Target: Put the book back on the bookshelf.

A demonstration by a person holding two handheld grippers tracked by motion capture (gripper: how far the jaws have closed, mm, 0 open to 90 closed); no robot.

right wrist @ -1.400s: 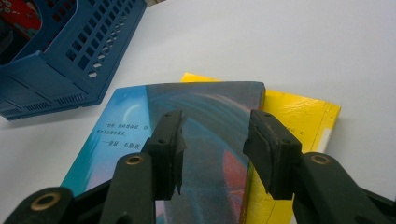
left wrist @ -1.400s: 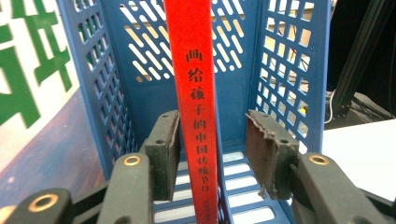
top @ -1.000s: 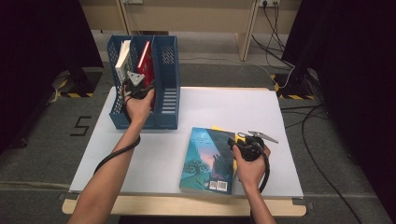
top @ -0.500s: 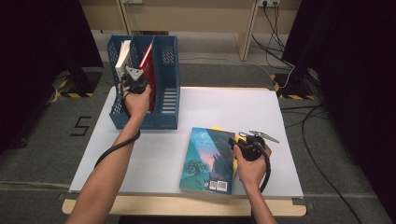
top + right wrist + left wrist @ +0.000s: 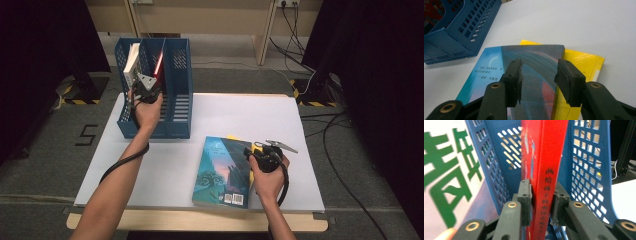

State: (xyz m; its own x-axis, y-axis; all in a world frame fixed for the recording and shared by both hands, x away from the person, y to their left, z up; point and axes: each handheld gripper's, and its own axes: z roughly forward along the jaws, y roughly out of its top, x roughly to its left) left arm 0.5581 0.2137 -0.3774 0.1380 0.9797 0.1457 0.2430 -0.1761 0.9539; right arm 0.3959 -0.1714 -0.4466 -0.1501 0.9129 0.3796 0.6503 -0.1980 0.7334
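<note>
A blue file rack (image 5: 175, 120) stands at the table's far left. In its middle slot a red book (image 5: 159, 62) stands nearly upright. My left gripper (image 5: 154, 77) reaches into that slot. In the left gripper view the red book's (image 5: 544, 157) spine sits between the pads of the left gripper (image 5: 541, 195). Its jaws have just been opening and lie close on both sides, hardly pressing. My right gripper (image 5: 251, 150) hovers open over a blue-covered book (image 5: 222, 172) lying flat on a yellow book (image 5: 232, 138). Nothing is between the jaws of the right gripper (image 5: 539, 72).
A white book with green lettering (image 5: 446, 170) leans in the rack's left slot (image 5: 132, 60). The rack's right slot (image 5: 589, 170) holds nothing. The white tabletop (image 5: 280, 120) lies bare between the rack and the books. Cables run on the floor at the right.
The red book has gone from a lean to nearly upright in the rack, and the left hand sits slightly farther in. The right gripper has not moved.
</note>
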